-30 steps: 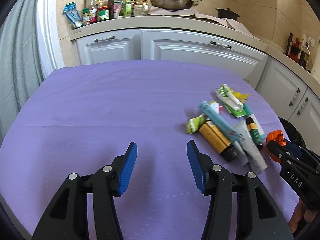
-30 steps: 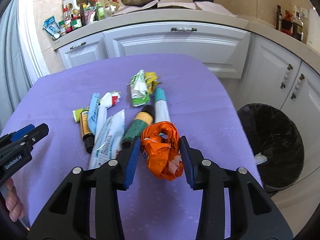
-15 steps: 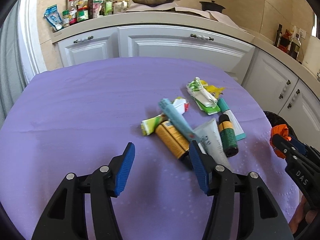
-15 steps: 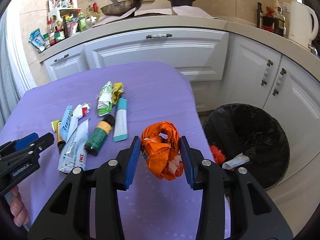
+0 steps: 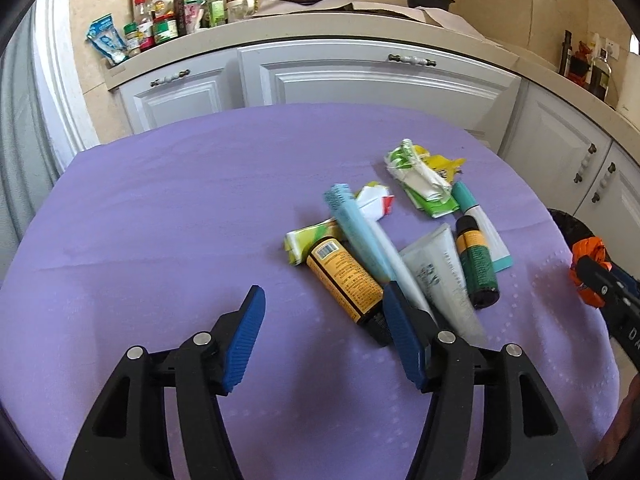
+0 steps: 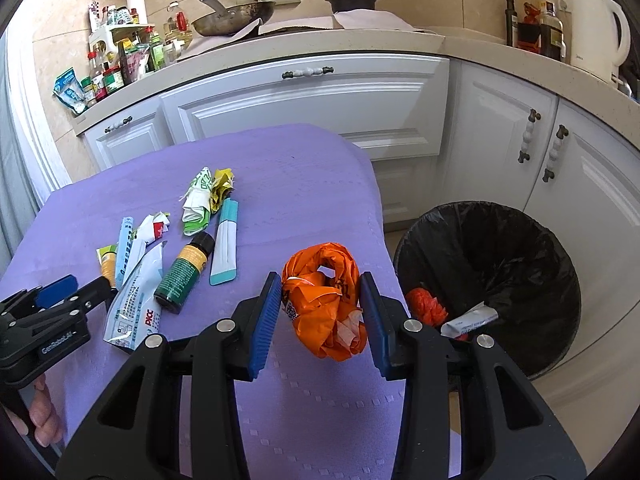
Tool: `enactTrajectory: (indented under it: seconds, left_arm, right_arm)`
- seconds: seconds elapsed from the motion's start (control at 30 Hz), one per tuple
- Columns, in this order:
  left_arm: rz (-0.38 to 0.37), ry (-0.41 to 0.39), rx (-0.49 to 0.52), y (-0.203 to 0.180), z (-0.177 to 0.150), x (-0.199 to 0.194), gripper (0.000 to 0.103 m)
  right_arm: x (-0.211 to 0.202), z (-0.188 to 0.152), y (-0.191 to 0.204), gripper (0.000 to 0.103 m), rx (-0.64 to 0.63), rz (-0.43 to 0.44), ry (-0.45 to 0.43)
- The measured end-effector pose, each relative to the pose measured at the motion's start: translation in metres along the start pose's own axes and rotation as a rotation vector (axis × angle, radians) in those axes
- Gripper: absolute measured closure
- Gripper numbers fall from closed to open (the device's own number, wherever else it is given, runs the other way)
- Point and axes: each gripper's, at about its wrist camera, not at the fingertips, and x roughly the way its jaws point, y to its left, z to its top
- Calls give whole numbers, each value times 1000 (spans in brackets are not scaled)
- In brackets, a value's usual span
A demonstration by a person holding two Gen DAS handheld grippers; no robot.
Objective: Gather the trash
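Purple-clothed table (image 5: 160,200) is carrying the trash pile toward its right edge. Right claw (image 6: 320,312) is gripping a crumpled orange bag (image 6: 324,300) just off that edge, likely bound for the black-lined bin (image 6: 520,240) beside the table. Left claw (image 5: 324,340) is opening, nothing between its pads, lining up on the yellow tube (image 5: 344,276). Farther back, wrappers are lying near white cabinets.
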Motion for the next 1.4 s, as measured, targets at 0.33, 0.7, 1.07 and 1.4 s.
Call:
enactTrajectory:
  seconds: [0.33,0.7,1.07,1.4]
  left_arm:
    - [-44,2,-18,-7,6,2,40]
    - [-20,12,-12,6,-5,2,45]
    - [-22,8,-20,18,-8,-4,48]
    - [-51,27,-37,17,-12,1,48]
  right_arm:
    - [-3,-1,5,64,-4,3,-7]
    - [-3,-1,3,64,-1,6,-6]
    - [-3,-1,5,64,-3,6,-3]
    - [-4,1,6,64,-5,3,-2]
